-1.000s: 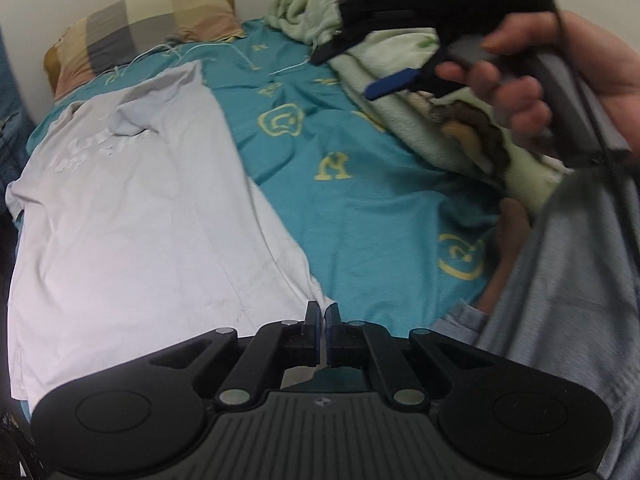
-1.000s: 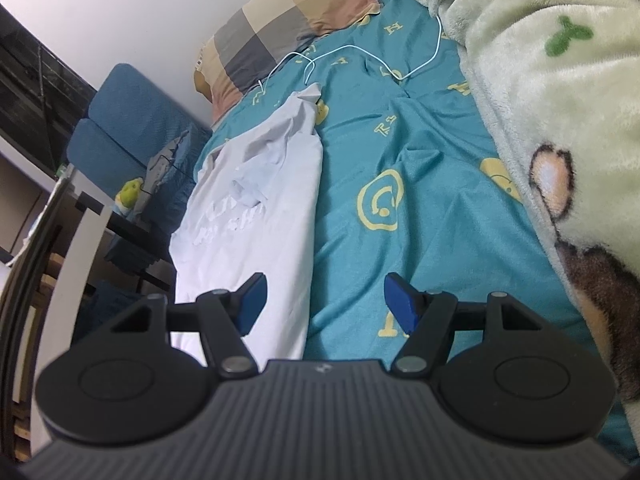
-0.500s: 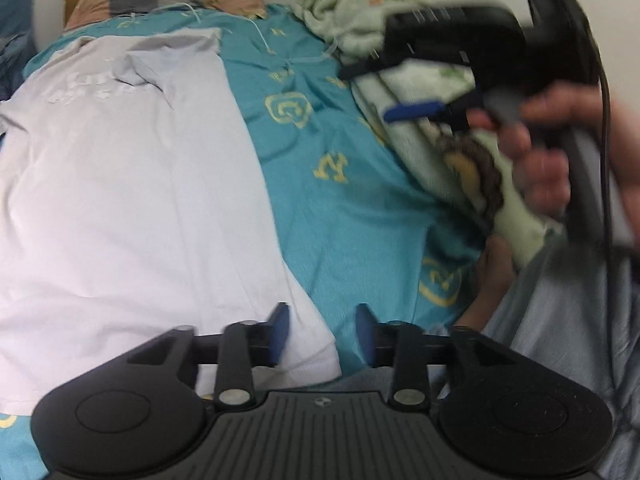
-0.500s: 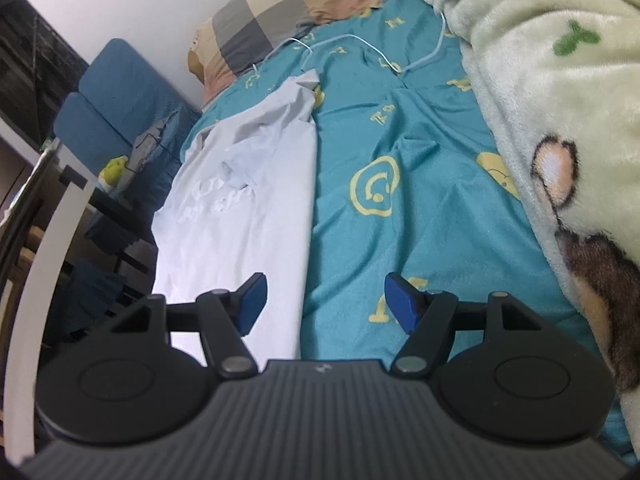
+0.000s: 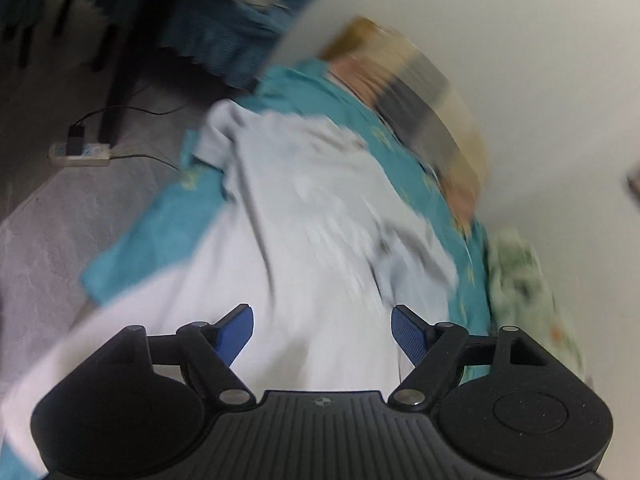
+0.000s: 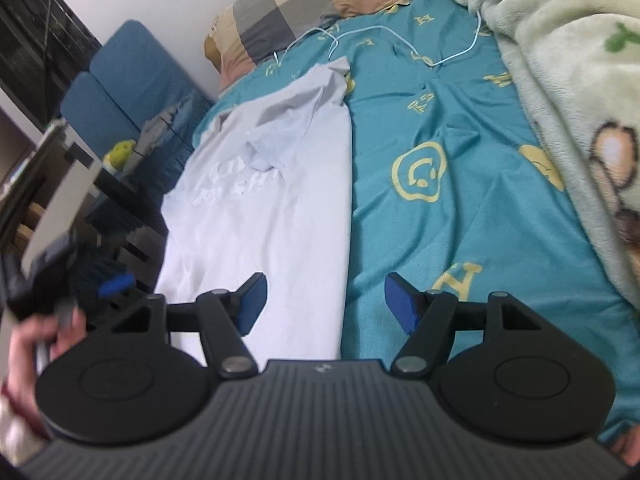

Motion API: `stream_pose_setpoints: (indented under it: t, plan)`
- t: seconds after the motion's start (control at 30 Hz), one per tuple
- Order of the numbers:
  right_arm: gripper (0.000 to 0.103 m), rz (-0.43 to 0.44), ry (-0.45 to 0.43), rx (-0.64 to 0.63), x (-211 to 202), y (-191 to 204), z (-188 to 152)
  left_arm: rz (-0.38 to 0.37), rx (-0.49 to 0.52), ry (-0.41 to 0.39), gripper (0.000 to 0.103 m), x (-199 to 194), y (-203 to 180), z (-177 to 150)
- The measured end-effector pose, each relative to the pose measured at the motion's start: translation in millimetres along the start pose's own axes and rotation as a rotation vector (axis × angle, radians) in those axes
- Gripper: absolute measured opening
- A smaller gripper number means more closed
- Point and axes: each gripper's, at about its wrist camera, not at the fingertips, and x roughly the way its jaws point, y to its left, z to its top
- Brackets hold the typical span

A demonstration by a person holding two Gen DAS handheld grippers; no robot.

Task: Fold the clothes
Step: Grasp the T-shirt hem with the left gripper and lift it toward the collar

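A pale grey T-shirt [image 6: 276, 184] with white lettering lies on the teal bed sheet [image 6: 448, 184], its right side folded inward with a sleeve lying over the chest. The blurred left wrist view shows the same shirt [image 5: 320, 240] from the bed's left side. My left gripper [image 5: 322, 330] hovers above the shirt's lower part, its jaws opening with nothing between them. It also shows as a blurred black tool with a blue pad [image 6: 114, 284] in a hand at the left of the right wrist view. My right gripper [image 6: 324, 304] stands open over the shirt's folded right edge, empty.
A checked pillow [image 6: 304, 4] lies at the head of the bed. A white cable [image 6: 400, 40] runs across the sheet. A pale green fleece blanket [image 6: 568, 80] fills the right side. Blue cushions [image 6: 128, 80] stand left of the bed. A power strip [image 5: 80, 154] lies on the grey floor.
My left gripper let go of the shirt's hem, opened, swung far to the bed's left side and rolled. My right gripper shifted slightly toward the shirt, still open.
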Motion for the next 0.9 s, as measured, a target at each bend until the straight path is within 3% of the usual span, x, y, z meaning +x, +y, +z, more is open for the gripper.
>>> stream_pose_setpoints:
  t: [0.2,0.27,0.4,0.47,0.5,0.53,0.57,0.7,0.9]
  plan:
    - [0.067,-0.050,0.029,0.031,44,0,9,-0.021,-0.411,-0.148,0.071,80,94,71]
    - [0.067,-0.064,0.043,0.047,59,-1,12,-0.025,-0.492,-0.184,0.069,97,114,84]
    - [0.067,-0.055,0.069,0.057,83,0,16,-0.045,-0.579,-0.209,0.048,128,141,104]
    - [0.067,-0.049,0.086,0.048,93,2,16,-0.050,-0.523,-0.204,0.041,138,138,112]
    - [0.067,-0.044,0.096,0.046,97,3,15,-0.036,-0.483,-0.206,0.032,141,135,116]
    - [0.067,-0.041,0.106,0.051,100,3,15,-0.022,-0.443,-0.208,0.013,144,131,120]
    - [0.067,-0.039,0.113,0.056,103,4,15,-0.005,-0.402,-0.217,0.004,145,127,124]
    - [0.067,-0.032,0.092,0.054,95,6,16,0.067,-0.236,-0.318,0.001,122,89,146]
    - [0.067,0.016,0.030,0.058,68,9,17,0.094,0.148,-0.377,0.001,101,-35,160]
